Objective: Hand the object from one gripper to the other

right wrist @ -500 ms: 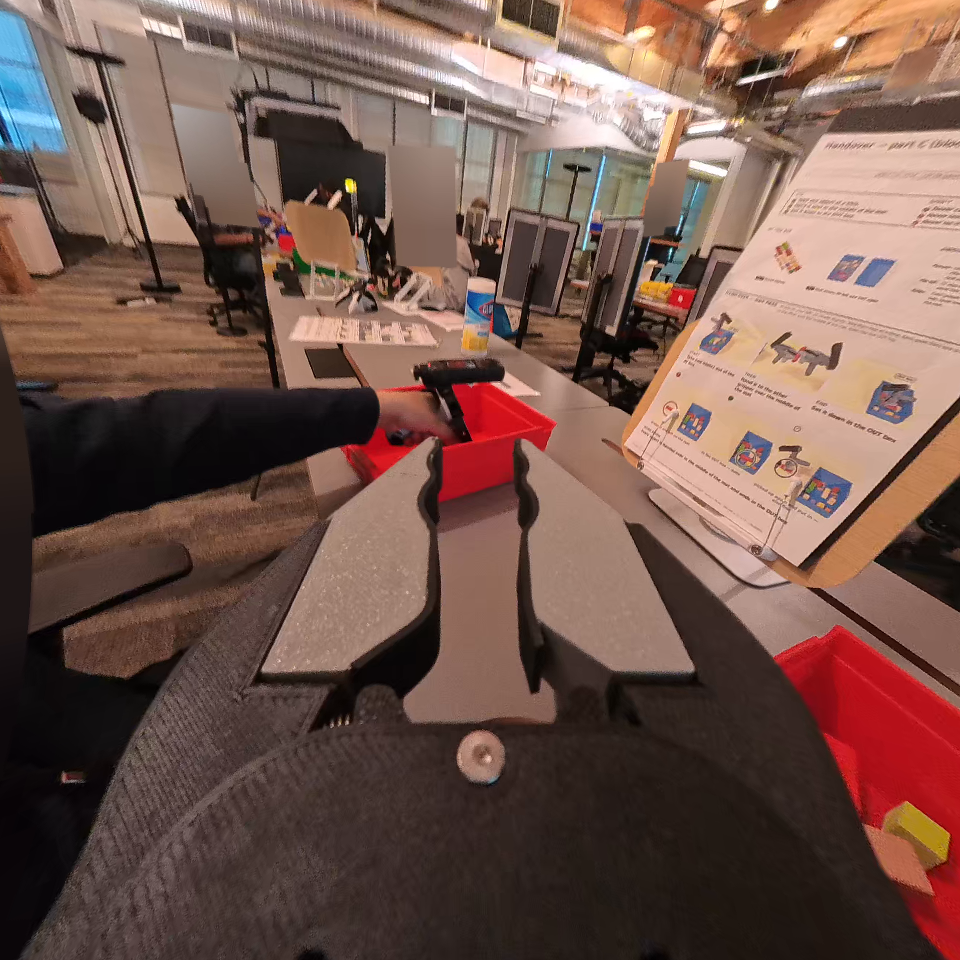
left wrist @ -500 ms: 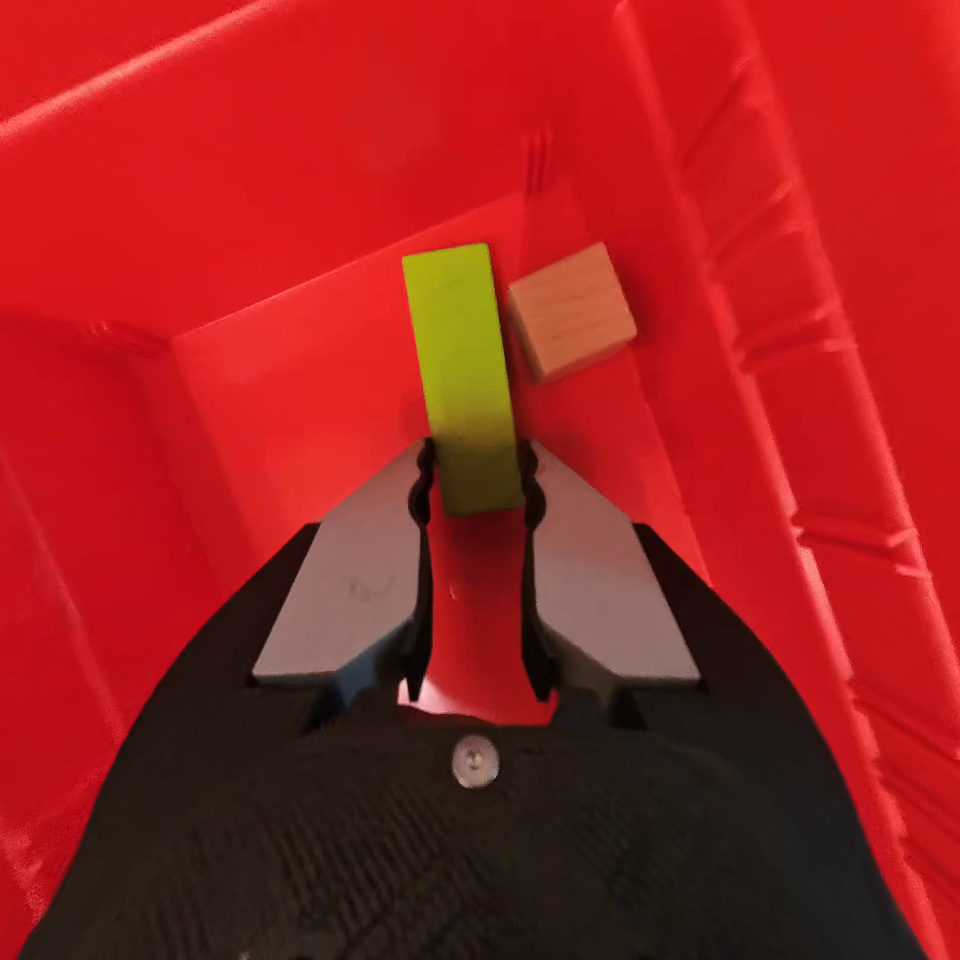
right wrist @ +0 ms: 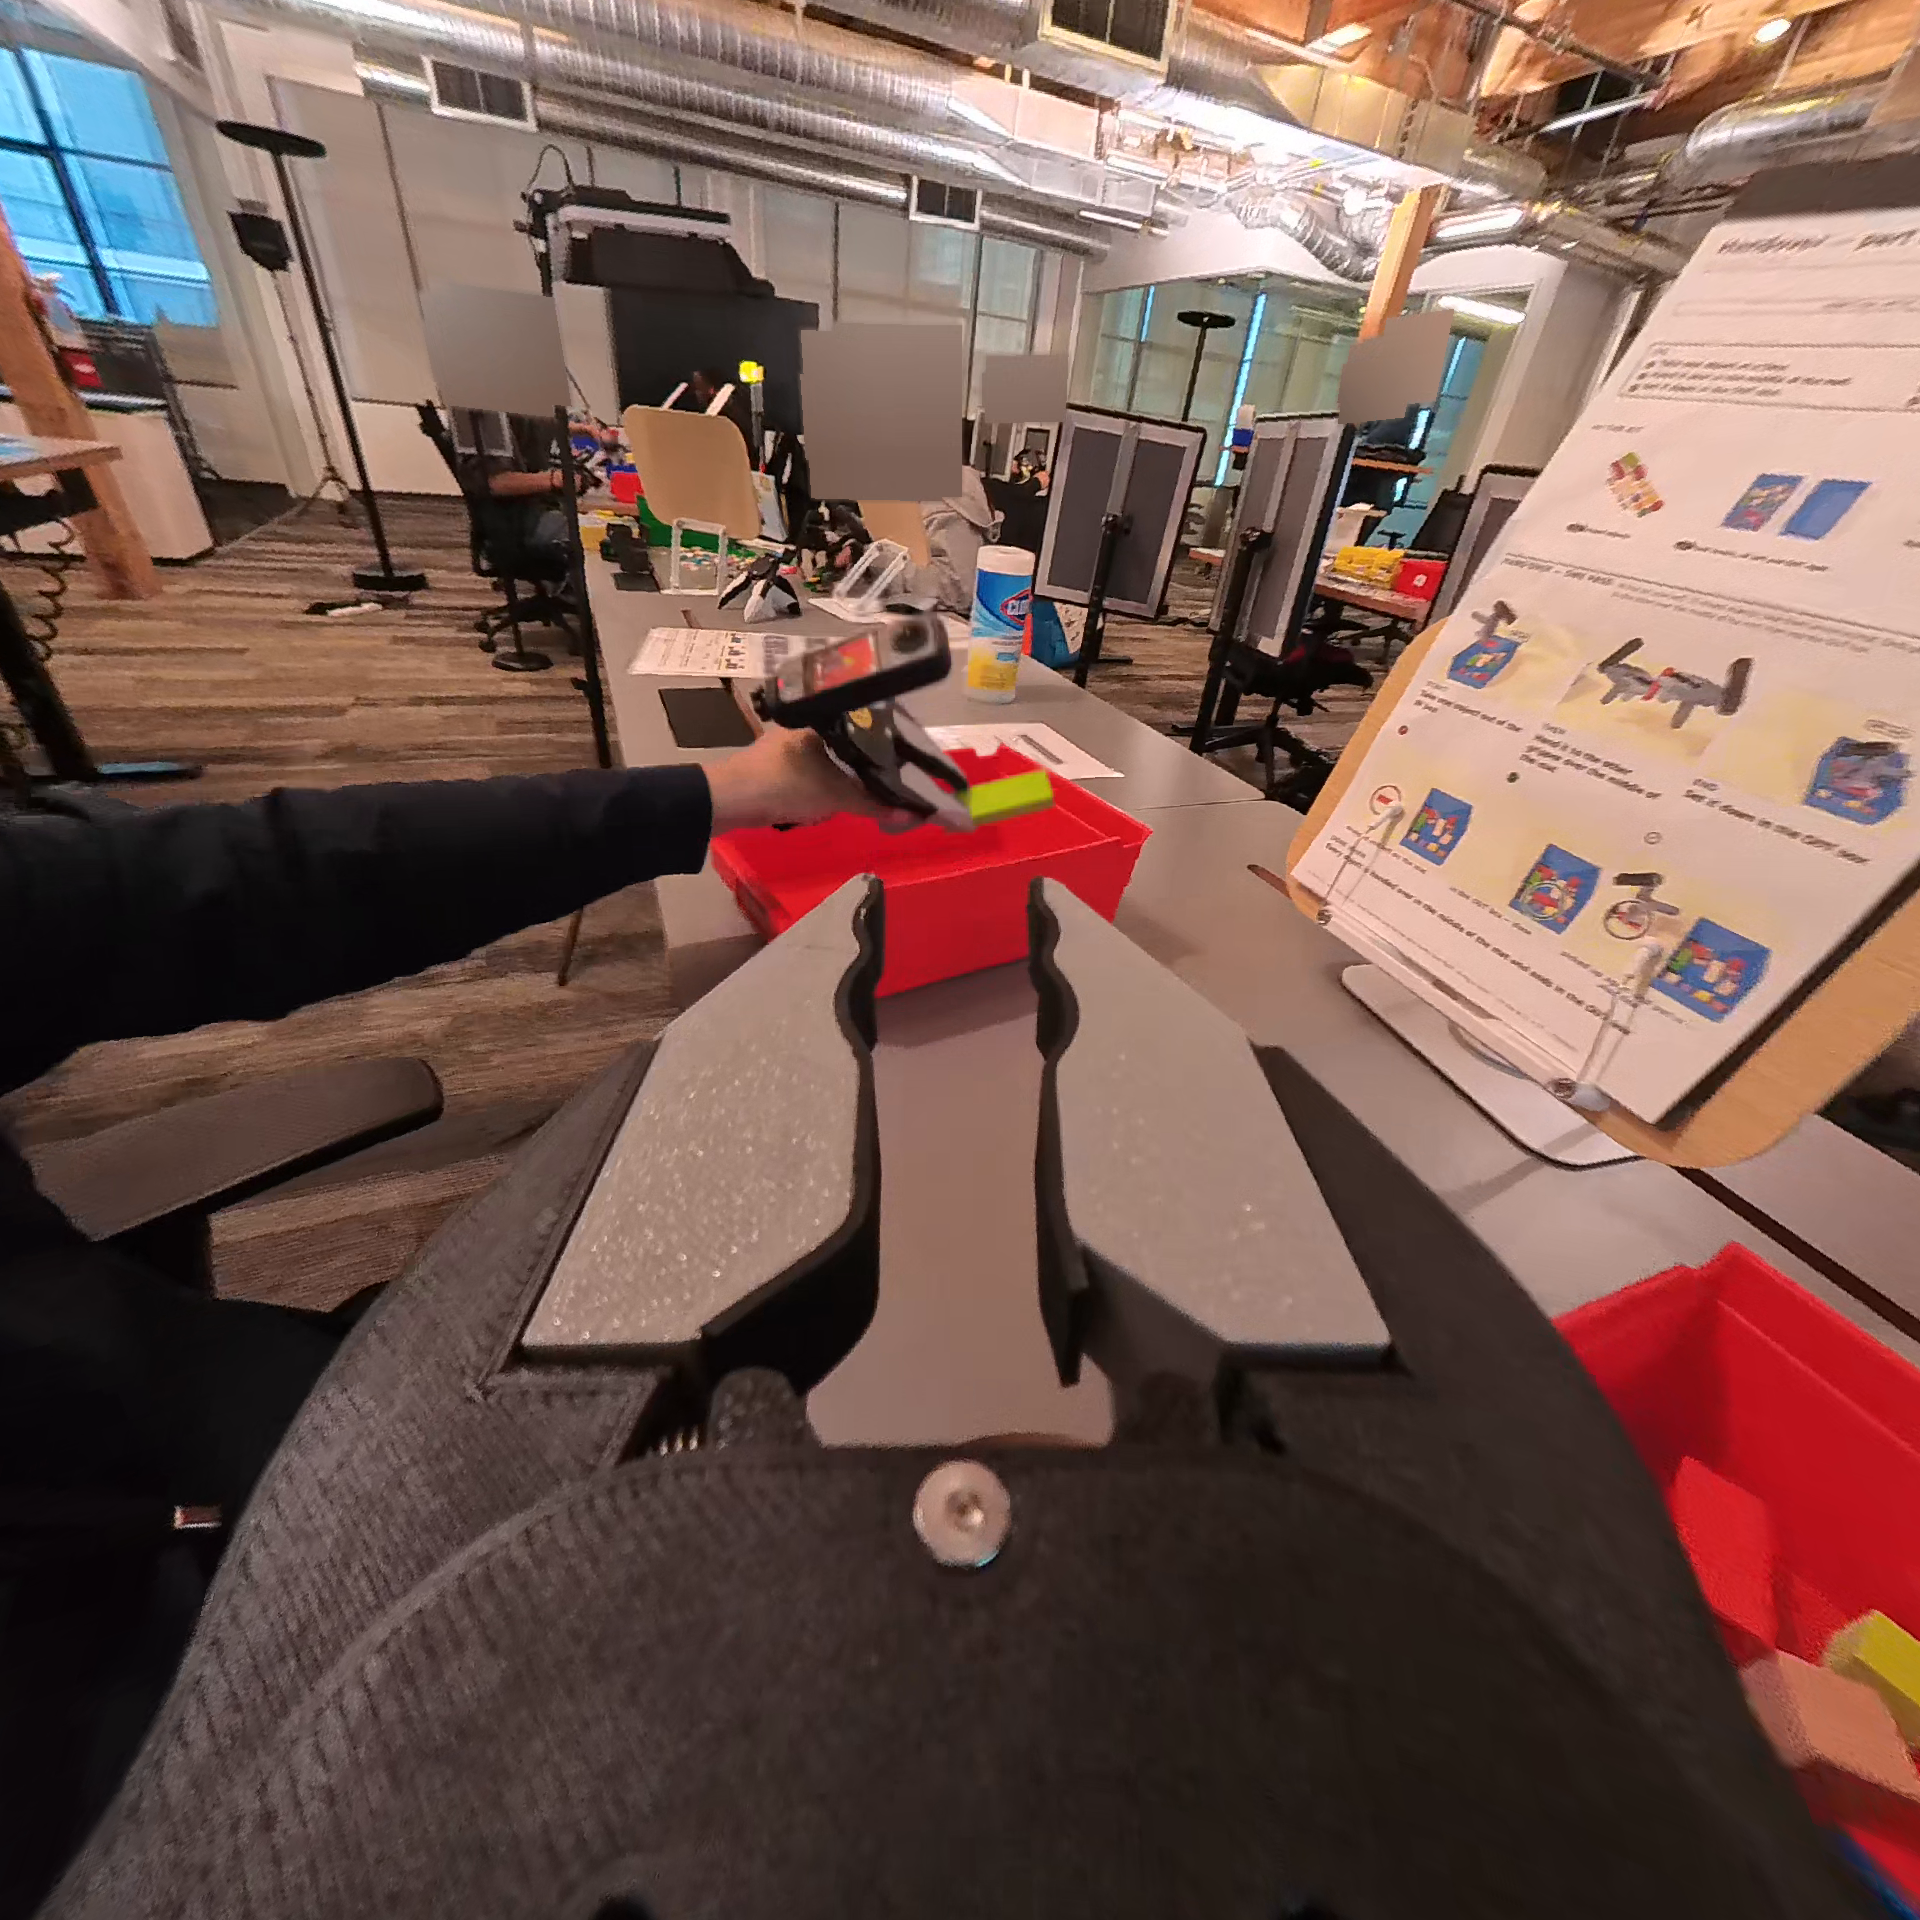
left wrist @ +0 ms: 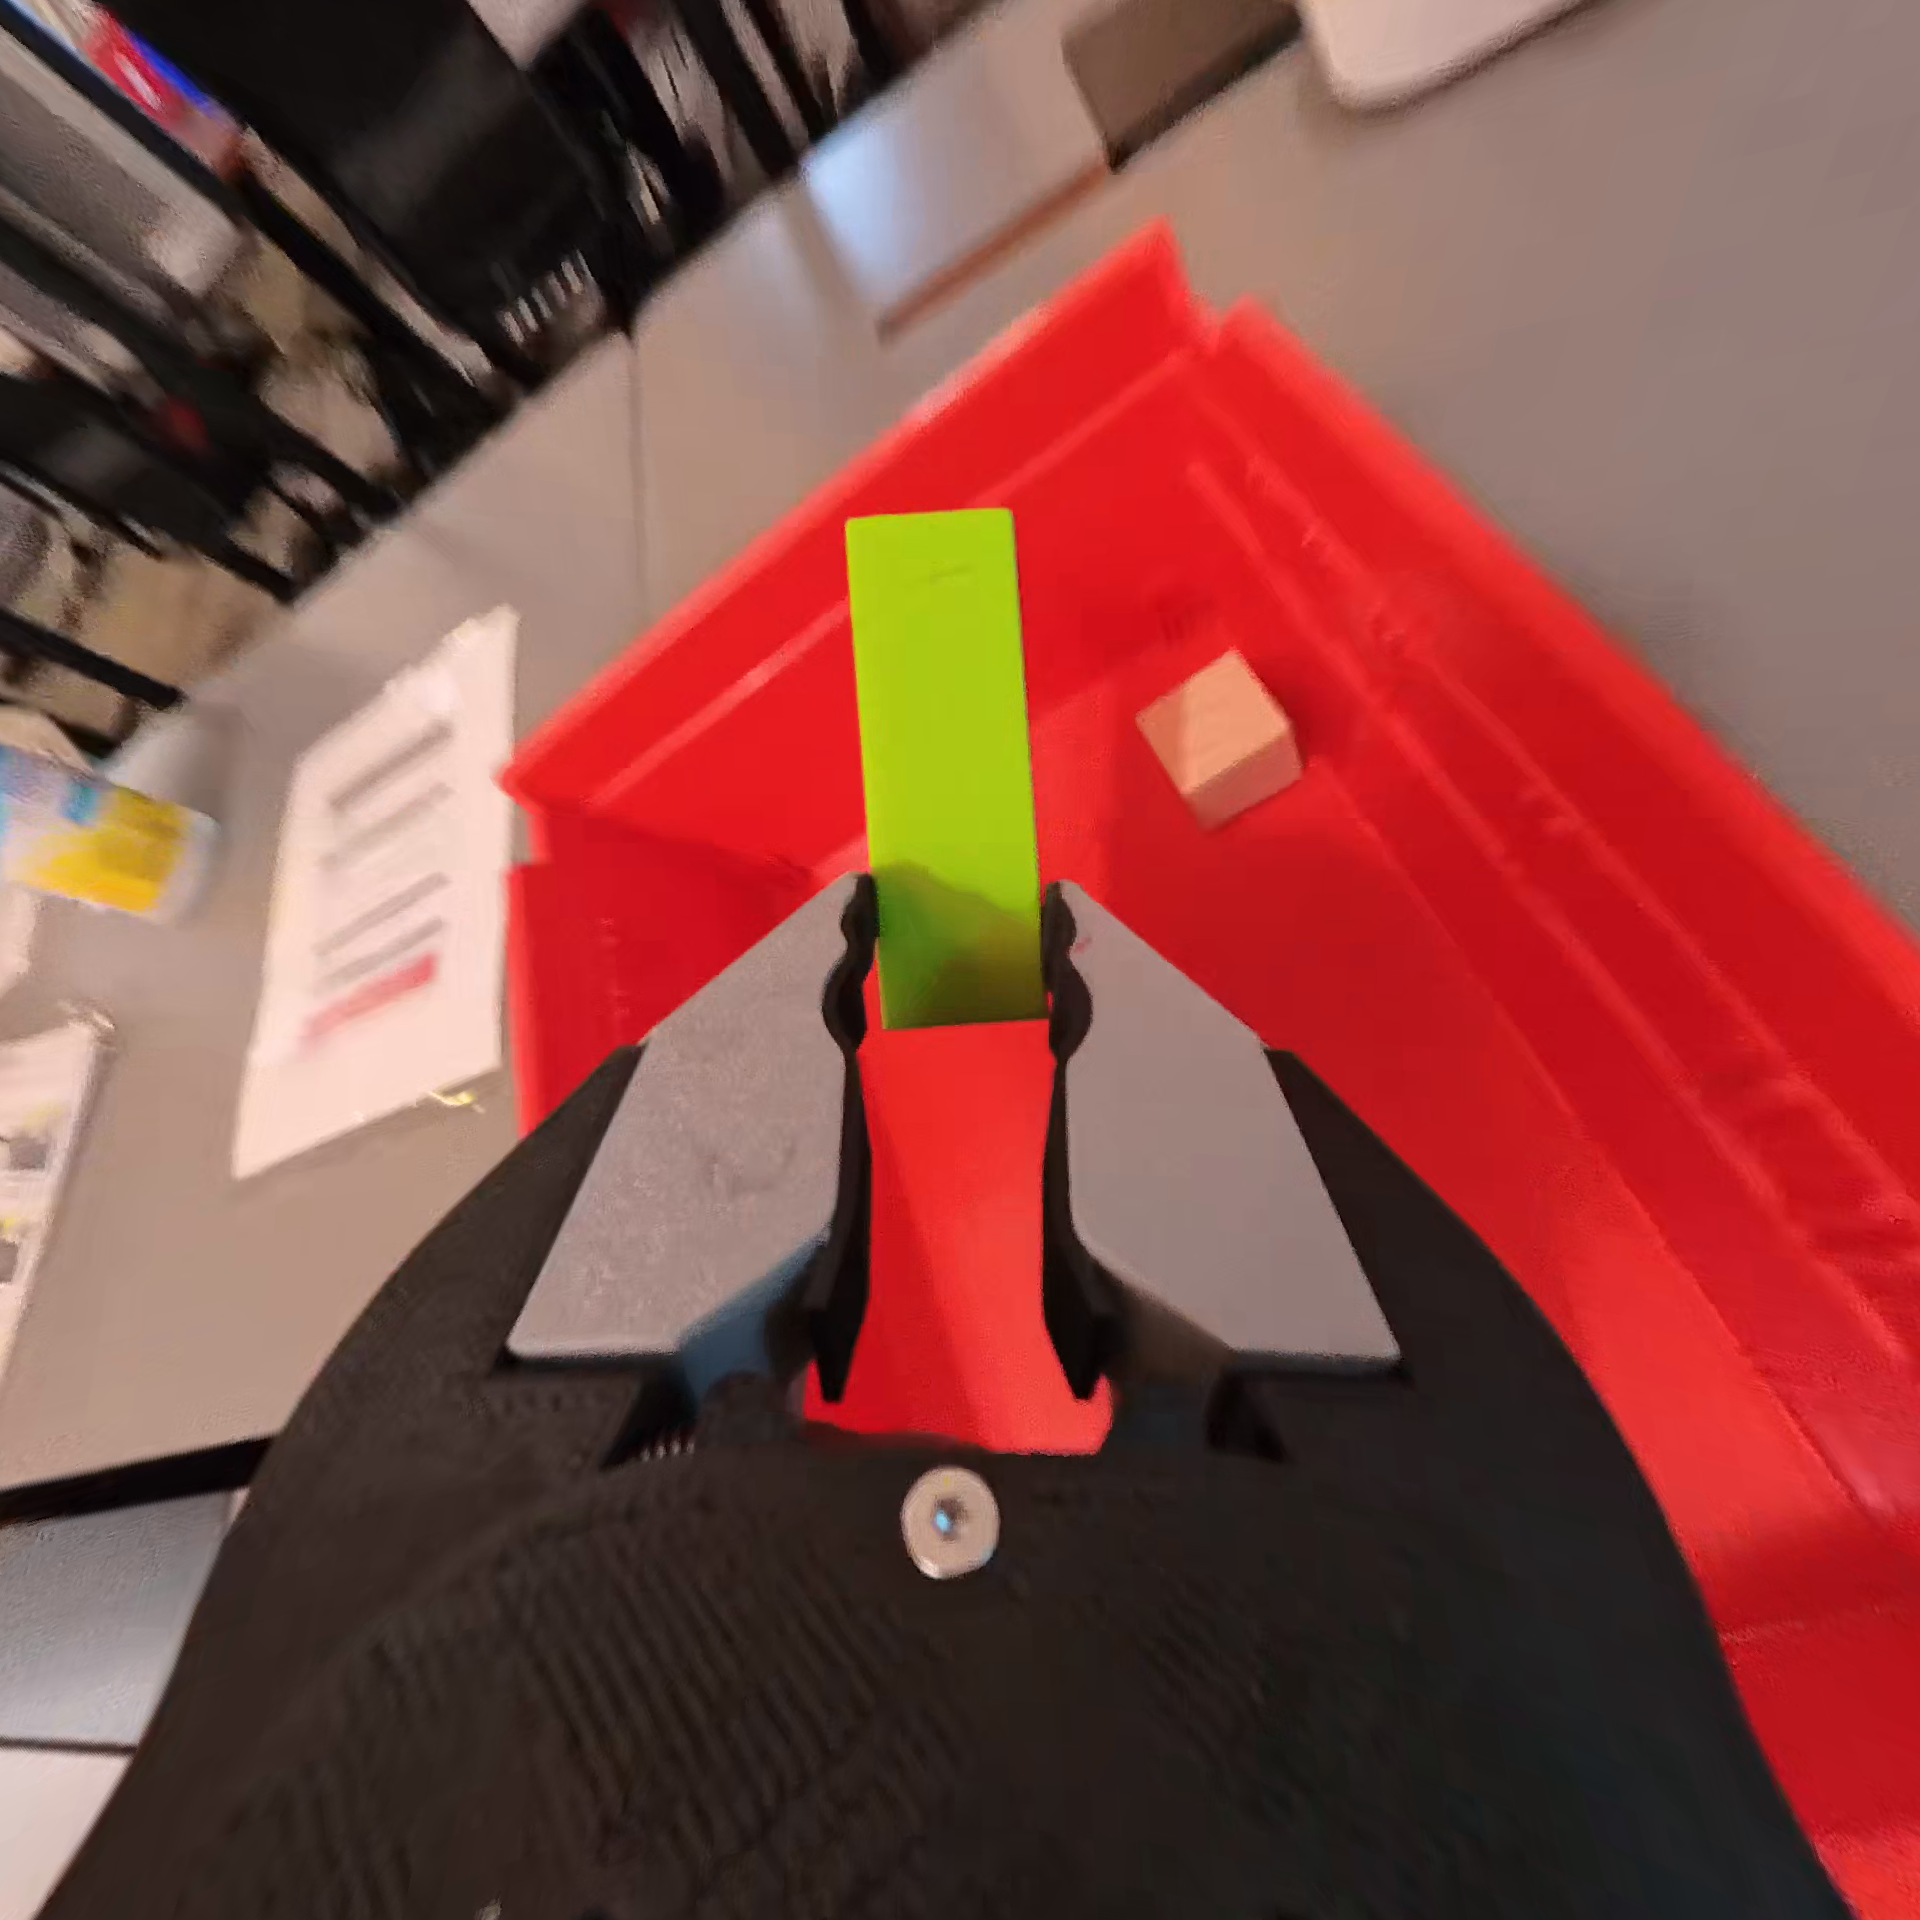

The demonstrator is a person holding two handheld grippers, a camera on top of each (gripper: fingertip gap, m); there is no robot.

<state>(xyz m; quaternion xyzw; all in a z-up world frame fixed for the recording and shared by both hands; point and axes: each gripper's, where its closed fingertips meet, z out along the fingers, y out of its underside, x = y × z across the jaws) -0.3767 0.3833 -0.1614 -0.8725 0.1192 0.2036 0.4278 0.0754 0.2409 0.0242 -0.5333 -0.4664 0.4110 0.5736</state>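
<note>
Bright, even indoor light is filling both views. The left wrist view is smearing with motion blur toward its edges, while the green block (left wrist: 945, 748) is staying sharp, with a shadow darkening its lower end. In the right wrist view ceiling lamps (right wrist: 1771, 29) are glaring, and the wide lens is bending the edges.

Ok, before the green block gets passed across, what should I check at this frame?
1. Left tongs shut on the green block: ok.
2. Block lifted clear of the far red bin: ok, seen from the right wrist view.
3. Free end of the block exposed for a second grasp: ok.
4. Right tongs open and empty: ok.
5. Tongs close enough to pass: not ok, the left pair is well apart.
6. Wooden cube left in the bin: ok.
</note>
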